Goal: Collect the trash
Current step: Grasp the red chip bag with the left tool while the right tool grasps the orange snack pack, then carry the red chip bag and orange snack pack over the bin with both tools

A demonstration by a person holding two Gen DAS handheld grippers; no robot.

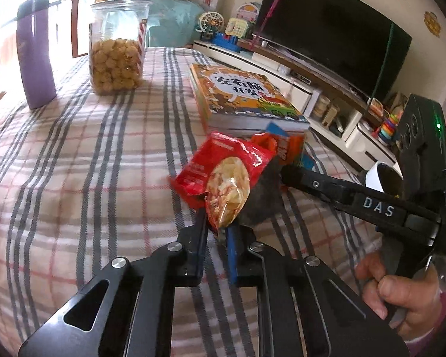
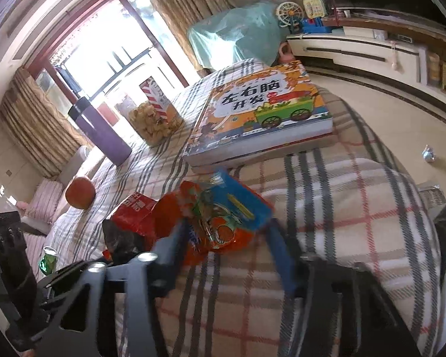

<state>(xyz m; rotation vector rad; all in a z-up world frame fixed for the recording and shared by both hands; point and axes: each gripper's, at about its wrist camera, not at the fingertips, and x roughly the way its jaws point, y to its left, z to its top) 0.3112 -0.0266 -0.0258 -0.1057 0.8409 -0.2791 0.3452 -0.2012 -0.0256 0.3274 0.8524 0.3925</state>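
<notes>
Across the plaid blanket we see a television, children's book, snack jar, purple tumbler. Our left gripper pinches the red snack wrapper; our right gripper, spread, straddles the orange snack packet.

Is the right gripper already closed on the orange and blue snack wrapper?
No; the right gripper jaws stand wide apart around the orange and blue snack wrapper.

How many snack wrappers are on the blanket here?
2: a red wrapper pinched in the left gripper, an orange-blue wrapper between the open right gripper fingers. Others may be hidden.
</notes>
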